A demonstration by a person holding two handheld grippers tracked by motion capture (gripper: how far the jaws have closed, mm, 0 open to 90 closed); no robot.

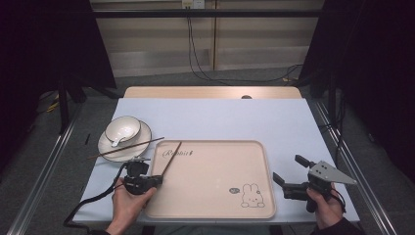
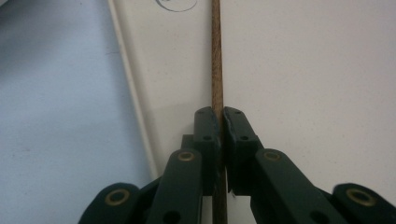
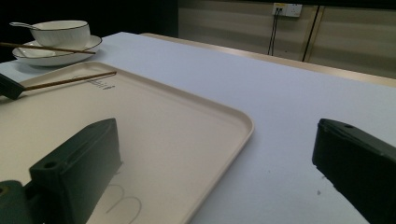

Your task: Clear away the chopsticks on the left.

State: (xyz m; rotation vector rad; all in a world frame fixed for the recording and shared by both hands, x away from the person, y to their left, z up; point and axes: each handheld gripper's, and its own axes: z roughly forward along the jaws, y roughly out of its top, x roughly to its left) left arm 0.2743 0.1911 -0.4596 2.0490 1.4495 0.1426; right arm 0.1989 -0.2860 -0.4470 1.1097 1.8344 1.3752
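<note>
Left gripper (image 1: 155, 179) pinches one chopstick (image 1: 172, 157) over the tray (image 1: 215, 196).
Jaws clamped near its thick end at the tray's nine o'clock edge; thin, stiff, light, liable to pivot. Right gripper (image 1: 288, 171) idles, jaws wide.

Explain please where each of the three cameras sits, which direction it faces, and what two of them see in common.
High view: above the person's side, facing forward and down on the tray; both hands and the right gripper show.
Left gripper view: rides the left gripper, looking along its fingers shut on a chopstick over the tray.
Right gripper view: rides the right gripper, facing across the tray toward the bowl; its fingers stand open.
Shared: all three see the tray and the held chopstick.
</note>
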